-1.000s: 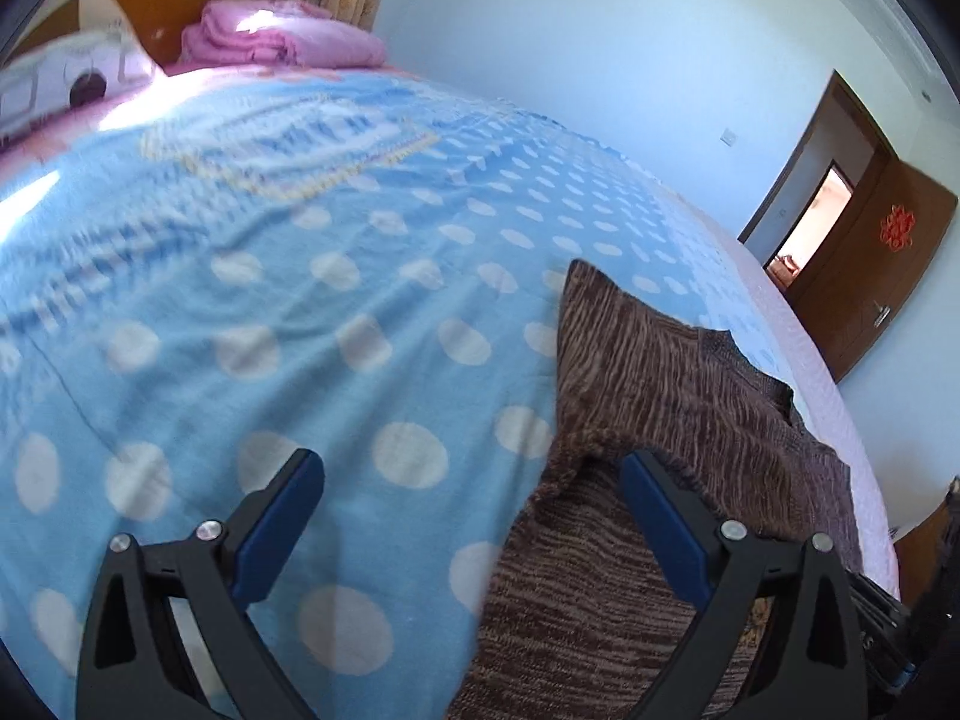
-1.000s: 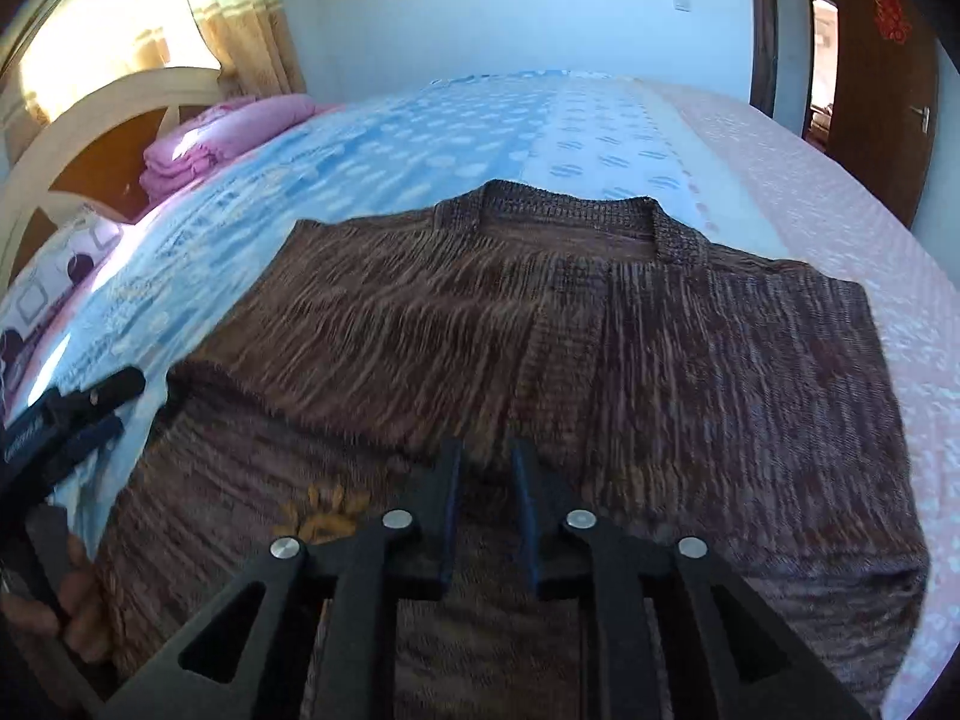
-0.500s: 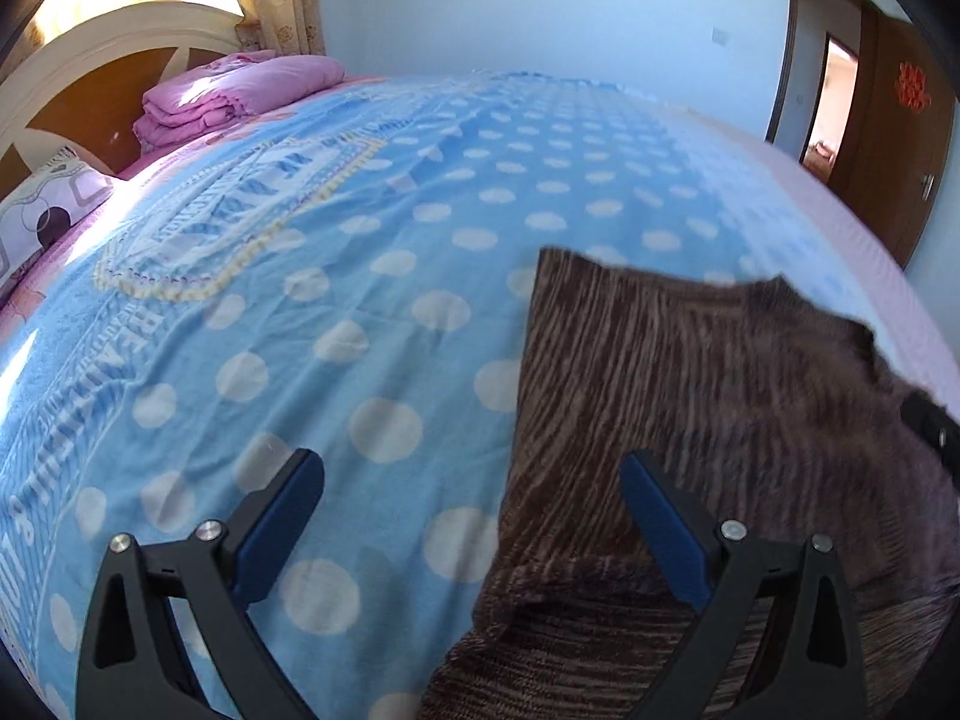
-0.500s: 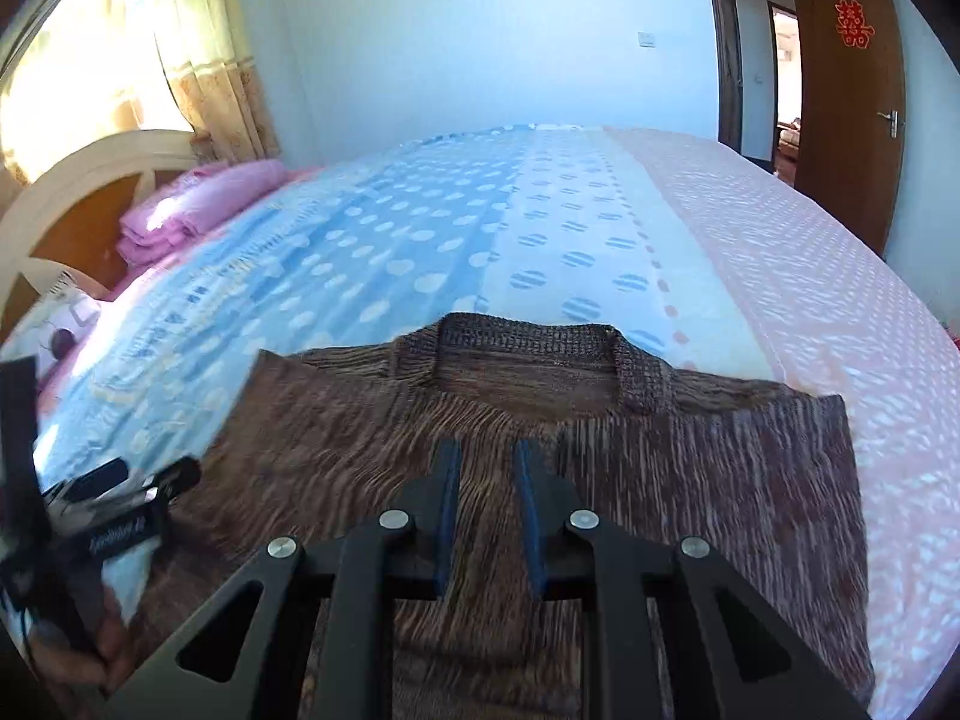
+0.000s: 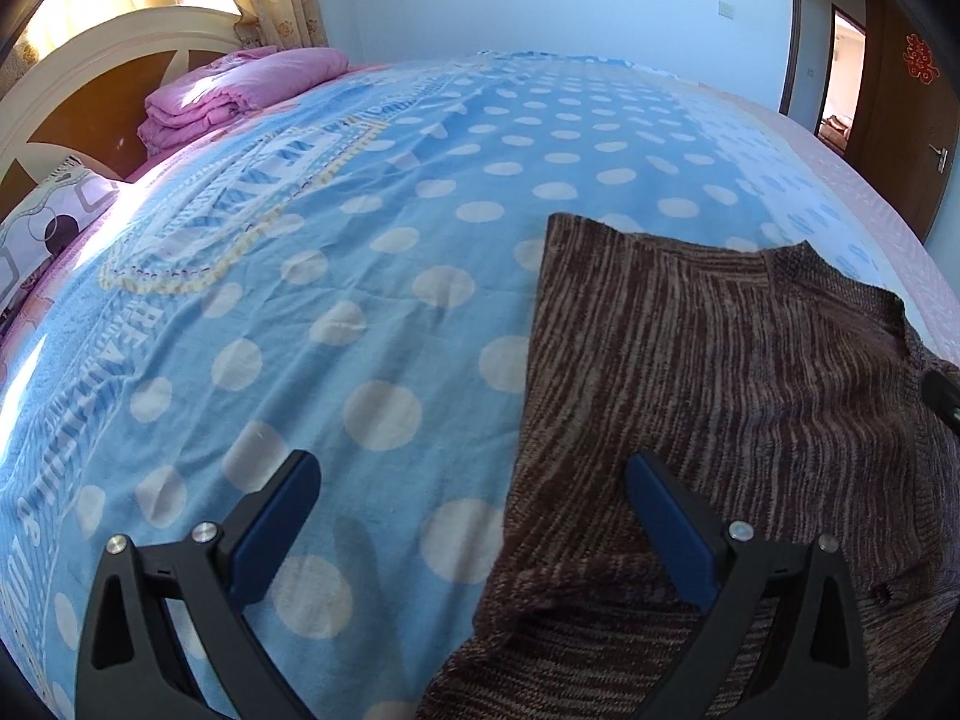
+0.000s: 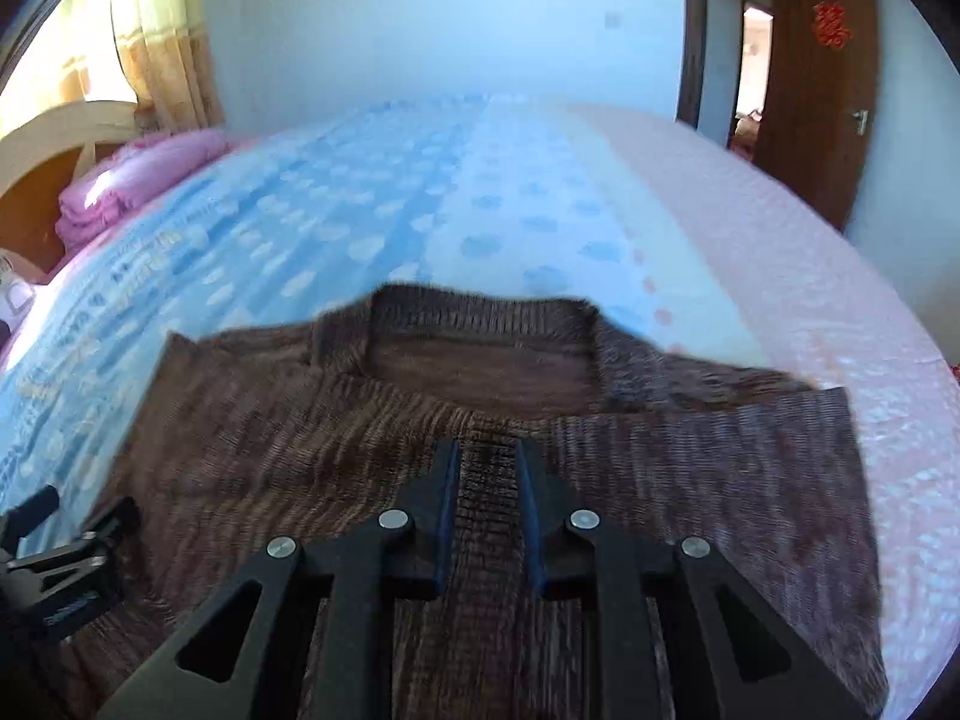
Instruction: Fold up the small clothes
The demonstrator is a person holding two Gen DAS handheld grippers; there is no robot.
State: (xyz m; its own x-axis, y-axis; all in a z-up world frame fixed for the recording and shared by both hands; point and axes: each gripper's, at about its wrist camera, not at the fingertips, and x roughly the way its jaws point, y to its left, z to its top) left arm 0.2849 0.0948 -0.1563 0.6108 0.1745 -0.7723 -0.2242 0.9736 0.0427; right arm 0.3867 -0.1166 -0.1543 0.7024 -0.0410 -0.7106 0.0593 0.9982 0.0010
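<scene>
The brown sweater (image 6: 480,450) lies flat on the bed (image 5: 390,240), collar at 12 o'clock. A ridge of its knit sits pinched between the nearly closed right gripper (image 6: 489,468). The left gripper (image 5: 474,480) gapes wide at its 9 o'clock edge, empty.

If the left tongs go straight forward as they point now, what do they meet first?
Probably the blue dotted bedspread, just beside the left edge of the brown sweater. The left tongs are open over that border; depth is unclear.
</scene>
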